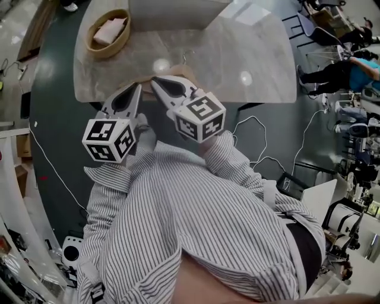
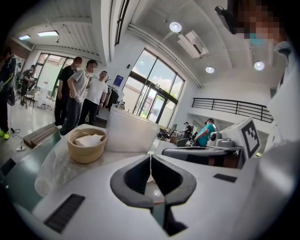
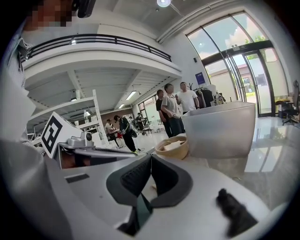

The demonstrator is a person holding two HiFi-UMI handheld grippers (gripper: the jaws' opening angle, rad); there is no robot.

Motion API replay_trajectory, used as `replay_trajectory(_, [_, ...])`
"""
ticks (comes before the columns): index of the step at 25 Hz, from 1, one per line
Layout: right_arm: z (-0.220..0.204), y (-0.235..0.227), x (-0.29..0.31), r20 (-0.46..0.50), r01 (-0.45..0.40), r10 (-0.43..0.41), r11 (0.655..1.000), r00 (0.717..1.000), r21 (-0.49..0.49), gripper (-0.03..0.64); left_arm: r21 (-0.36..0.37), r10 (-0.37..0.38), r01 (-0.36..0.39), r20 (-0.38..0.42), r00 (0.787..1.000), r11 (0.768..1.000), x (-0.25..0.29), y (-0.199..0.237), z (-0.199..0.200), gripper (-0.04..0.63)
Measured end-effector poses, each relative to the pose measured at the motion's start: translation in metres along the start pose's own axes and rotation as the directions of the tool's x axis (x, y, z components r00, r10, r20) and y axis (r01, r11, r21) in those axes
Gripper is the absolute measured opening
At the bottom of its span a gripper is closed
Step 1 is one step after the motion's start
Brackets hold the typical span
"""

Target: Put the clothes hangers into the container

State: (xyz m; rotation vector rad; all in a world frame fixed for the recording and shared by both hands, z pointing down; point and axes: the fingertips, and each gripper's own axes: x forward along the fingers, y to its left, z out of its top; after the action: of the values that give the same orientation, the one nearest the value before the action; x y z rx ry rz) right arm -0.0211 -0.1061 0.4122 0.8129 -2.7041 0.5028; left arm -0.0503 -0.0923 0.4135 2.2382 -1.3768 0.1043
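While the pale, straight-walled container (image 1: 178,13) stands on the far side of the marble worktop (image 1: 261,65), everything else can be placed from it. Left of the container, well apart from it, sits a wooden bowl (image 1: 108,32) with a folded pale cloth (image 1: 110,29) inside. Nearer the person than the container and slightly to its left, the left tongs (image 1: 139,87) hang over the worktop's near edge. The left gripper view shows the left tongs (image 2: 150,159) pressed together with nothing between the pads. Just beside them, almost straight in front of the container, the right tongs (image 1: 154,81) point the same way. They too are fully closed and empty, as the right gripper view (image 3: 151,160) shows. Under these tips, on the near side of the container, lies a tan piece (image 1: 185,70), perhaps a hanger, but it is mostly covered. Far right of the container, beyond the worktop, a white cable (image 1: 255,127) trails over the dark floor, and a person in a teal shirt (image 1: 362,71) is farther out.
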Motion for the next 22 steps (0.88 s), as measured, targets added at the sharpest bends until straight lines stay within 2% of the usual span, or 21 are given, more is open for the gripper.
replay_trajectory(9, [0.04,-0.038,0.053,-0.008,0.054,-0.054,0.999,0.999,-0.007,0.015,0.002,-0.035,0.035,0.002,0.999,0.999,0.037,0.054,0.046,0.015])
replay_trajectory(17, [0.051,-0.055,0.096,-0.008,0.064,-0.064,0.997,0.998,0.032,0.015,-0.002,-0.109,0.109,-0.028,0.994,0.994,0.065,0.083,0.059,0.015])
replay_trajectory(22, [0.059,-0.073,0.11,0.003,0.088,-0.088,0.995,0.996,0.043,0.015,-0.003,-0.119,0.119,-0.066,0.991,0.993,0.079,0.102,0.06,0.015])
